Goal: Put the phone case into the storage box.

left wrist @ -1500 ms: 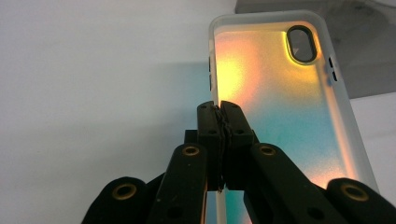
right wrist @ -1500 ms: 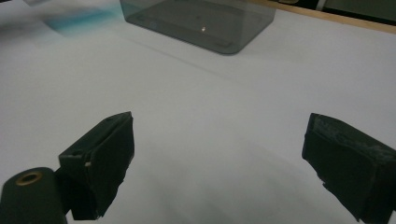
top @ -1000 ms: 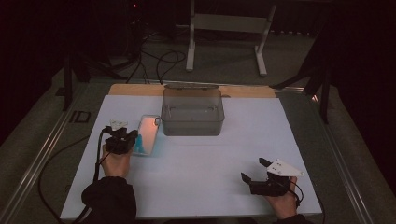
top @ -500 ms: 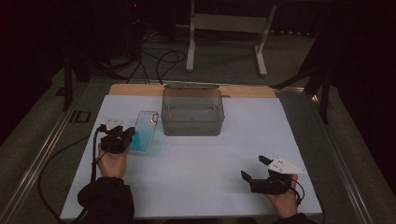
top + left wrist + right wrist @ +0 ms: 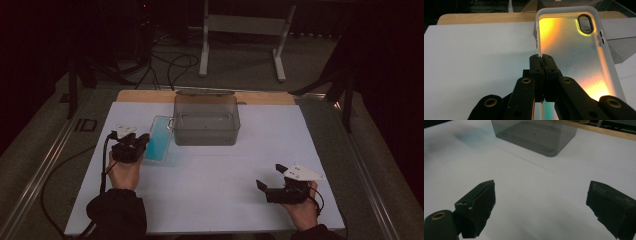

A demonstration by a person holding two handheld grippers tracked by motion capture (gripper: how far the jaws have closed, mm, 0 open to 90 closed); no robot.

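A translucent phone case (image 5: 571, 50) with a white rim and a yellow-to-teal sheen is pinched at its left long edge by my left gripper (image 5: 541, 58), which is shut on that rim. In the high view the phone case (image 5: 159, 140) looks teal and sits just left of a smoky clear container (image 5: 206, 120), with the left gripper (image 5: 141, 143) at its near left side. It casts a teal tint on the sheet. My right gripper (image 5: 270, 176) rests near the front right of the sheet. In its own view the right gripper (image 5: 541, 202) is open, with nothing between its jaws.
A white sheet (image 5: 225, 165) covers the table, with a strip of bare wood (image 5: 140, 96) along its far edge. The container (image 5: 536, 135) stands open-topped at the far middle. Cables (image 5: 105, 165) trail from the left gripper; a metal stand (image 5: 240, 30) rises behind the table.
The phone case in my left gripper has tipped slightly, and its pale glare has turned teal. Both hands stay about where they were.
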